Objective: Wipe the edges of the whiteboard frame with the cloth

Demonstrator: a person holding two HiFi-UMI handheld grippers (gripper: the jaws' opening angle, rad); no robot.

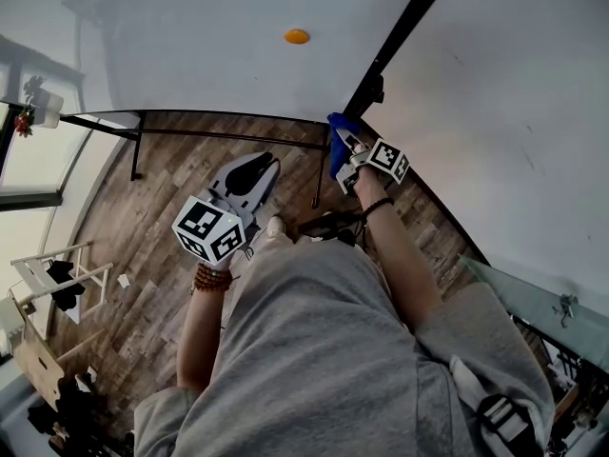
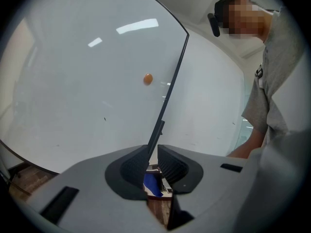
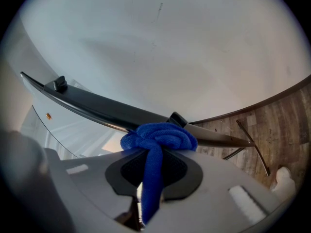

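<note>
Right gripper [image 3: 153,168] clamps cloth [image 3: 161,137] against frame [image 3: 87,104] — left gripper [image 2: 153,168] (jaws ajar) empty

This looks like an office-style workroom. A large freestanding whiteboard [image 1: 190,55] in a black frame [image 1: 404,29] stands on wood-plank flooring [image 1: 162,217], beside a plain white wall [image 1: 514,112], windows [image 1: 24,169] and a small white rack [image 1: 43,269].

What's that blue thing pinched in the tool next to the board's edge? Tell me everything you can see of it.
It is a bright blue cloth, soft and fuzzy like microfibre, bunched into a rolled wad. A strip of it runs down between the jaws of the right gripper, which are shut on it. The wad sits just past the jaw tips and lies against the dark whiteboard frame. No stains or print show on it.
</note>
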